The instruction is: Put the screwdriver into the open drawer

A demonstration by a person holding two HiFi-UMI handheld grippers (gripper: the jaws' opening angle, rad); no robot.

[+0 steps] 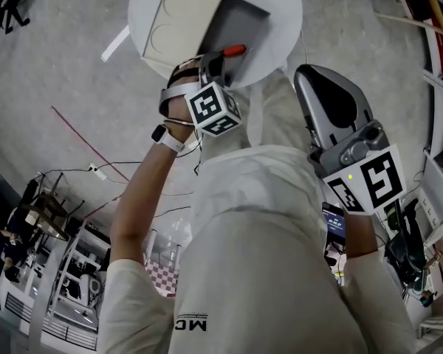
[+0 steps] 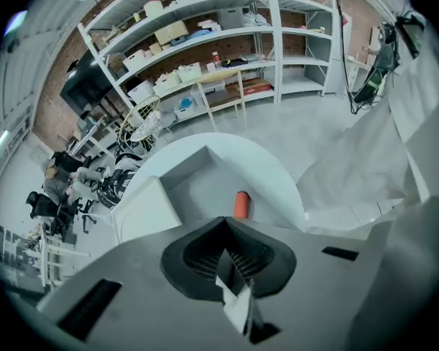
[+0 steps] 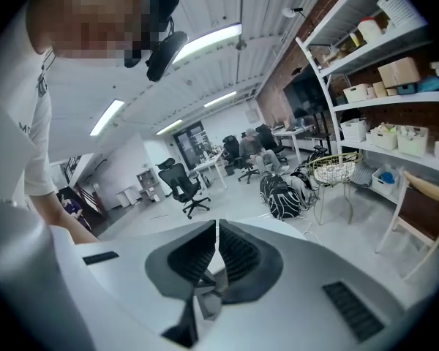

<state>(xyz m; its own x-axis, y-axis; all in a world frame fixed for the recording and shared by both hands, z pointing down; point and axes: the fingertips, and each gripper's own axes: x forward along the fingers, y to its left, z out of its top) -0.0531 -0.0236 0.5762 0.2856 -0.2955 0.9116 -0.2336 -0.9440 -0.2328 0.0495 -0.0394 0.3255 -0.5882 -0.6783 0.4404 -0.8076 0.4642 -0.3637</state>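
Note:
A beige cabinet (image 1: 179, 17) with an open grey drawer (image 1: 244, 22) stands on a round white table (image 1: 282, 17). My left gripper (image 1: 220, 57) reaches over the table's near edge at the drawer's front. It is shut on the screwdriver (image 1: 234, 50), whose orange handle sticks out past the jaw tips. In the left gripper view the orange handle (image 2: 241, 205) shows just beyond my left gripper (image 2: 224, 219), over the drawer (image 2: 205, 185). My right gripper (image 1: 303, 76) is held lower, beside the person's body, shut and holding nothing. In its own view my right gripper (image 3: 216, 224) points into the room.
The person's white shirt (image 1: 266, 220) fills the lower head view. A white strip (image 1: 114, 44) and cables (image 1: 96, 172) lie on the floor left of the table. Shelving (image 2: 219, 57) stands behind the table (image 2: 278, 170). Office chairs (image 3: 179, 185) stand far off.

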